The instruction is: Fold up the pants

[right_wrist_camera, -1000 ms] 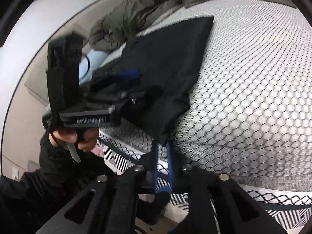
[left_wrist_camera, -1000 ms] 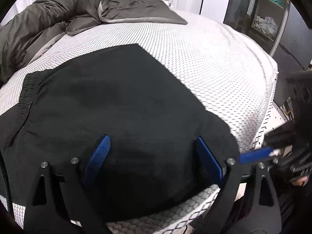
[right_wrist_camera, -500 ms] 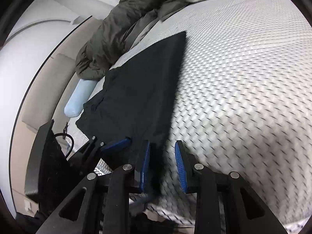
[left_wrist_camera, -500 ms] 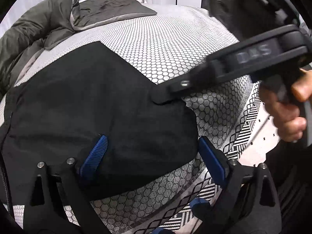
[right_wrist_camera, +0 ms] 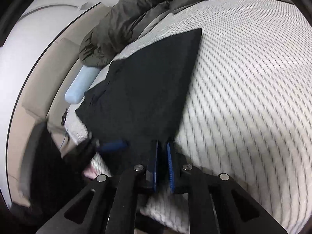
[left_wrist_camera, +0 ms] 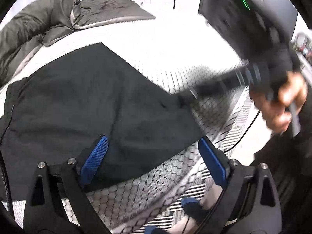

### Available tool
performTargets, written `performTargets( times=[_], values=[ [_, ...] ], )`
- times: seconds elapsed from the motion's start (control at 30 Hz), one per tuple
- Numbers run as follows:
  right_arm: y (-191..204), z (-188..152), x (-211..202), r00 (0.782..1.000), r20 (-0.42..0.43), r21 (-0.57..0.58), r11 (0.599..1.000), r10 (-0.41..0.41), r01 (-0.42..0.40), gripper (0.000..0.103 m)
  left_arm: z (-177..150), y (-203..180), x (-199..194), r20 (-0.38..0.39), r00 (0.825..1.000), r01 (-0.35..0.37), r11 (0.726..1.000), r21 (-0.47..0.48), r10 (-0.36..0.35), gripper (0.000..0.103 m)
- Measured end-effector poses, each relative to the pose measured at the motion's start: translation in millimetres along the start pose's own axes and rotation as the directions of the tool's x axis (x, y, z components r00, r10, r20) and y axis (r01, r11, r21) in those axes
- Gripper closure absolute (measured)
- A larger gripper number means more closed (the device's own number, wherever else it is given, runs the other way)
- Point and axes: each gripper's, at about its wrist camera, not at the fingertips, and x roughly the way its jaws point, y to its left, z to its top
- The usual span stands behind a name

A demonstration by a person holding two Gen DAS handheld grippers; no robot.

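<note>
The black pants [left_wrist_camera: 81,105] lie flat on the bed [left_wrist_camera: 175,44], near its front edge, already folded to a wedge shape with one pointed corner toward the middle of the bed. The left gripper [left_wrist_camera: 152,156] is spread wide; its blue fingers [left_wrist_camera: 95,158] stand over the near edge of the pants, one finger above the cloth and the other above the honeycomb cover just beside it, and they hold nothing. The right gripper [right_wrist_camera: 162,156] has its blue fingers almost pressed together, and they pinch the near corner of the pants [right_wrist_camera: 144,89] at the front edge of the bed [right_wrist_camera: 243,78]. In the left wrist view the right gripper [left_wrist_camera: 187,95] looks blurred, and the right hand [left_wrist_camera: 280,105] holds its handle. A grey duvet [right_wrist_camera: 124,19] is bunched at the far side of the bed, and a light blue pillow [right_wrist_camera: 81,85] lies beside the pants at the bed's left edge.
</note>
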Motion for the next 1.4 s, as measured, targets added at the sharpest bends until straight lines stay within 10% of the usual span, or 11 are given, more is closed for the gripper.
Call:
performTargets(
  times=[0.13, 0.27, 0.5, 0.57, 0.7, 1.0, 1.13, 1.27, 1.4],
  values=[
    [9, -22, -13, 1.000, -0.014, -0.066, 0.998, -0.019, 0.018, 0.091, 9, 19, -14, 0.065, 0.998, 0.026, 0.995, -0.096, -0.020, 0.010],
    [8, 1, -31, 0.995, 0.102, -0.022, 1.000, 0.017, -0.015, 0.053, 11, 25, 2, 0.023, 0.999, -0.030, 0.993, -0.112, 0.033, 0.010],
    [-29, 66, 19, 0.992, 0.117, 0.154, 0.988, -0.042, 0.024, 0.053, -4, 3, 22, -0.004, 0.986, -0.164, 0.986, -0.001, 0.164, 0.003],
    [-39, 76, 37, 0.995, 0.095, 0.196, 0.980, 0.002, -0.021, 0.079, -7, 6, 20, -0.002, 0.989, -0.146, 0.989, -0.006, 0.146, 0.003],
    [-28, 89, 45, 0.995, 0.096, 0.113, 0.994, -0.013, 0.002, 0.096, -5, 11, 19, 0.016, 0.994, -0.111, 0.993, -0.030, 0.112, 0.003],
    [-46, 125, 26, 0.980, 0.141, 0.219, 0.970, -0.142, 0.109, 0.091, 18, 12, 25, 0.001, 0.998, -0.070, 0.996, -0.056, 0.071, 0.005],
    [-12, 105, -10, 0.955, 0.219, 0.082, 0.979, -0.199, 0.186, 0.082, 5, 42, -16, 0.075, 0.993, -0.086, 0.992, -0.087, 0.093, 0.005],
    [30, 85, -6, 0.963, 0.213, -0.029, 0.984, -0.166, 0.176, 0.082, -3, 103, -55, 0.130, 0.957, -0.228, 0.951, -0.210, 0.258, 0.005],
    [55, 76, 18, 0.977, 0.148, -0.094, 0.981, -0.155, 0.170, 0.077, -24, 183, -84, 0.127, 0.916, -0.290, 0.849, -0.442, 0.379, 0.007]
  ],
)
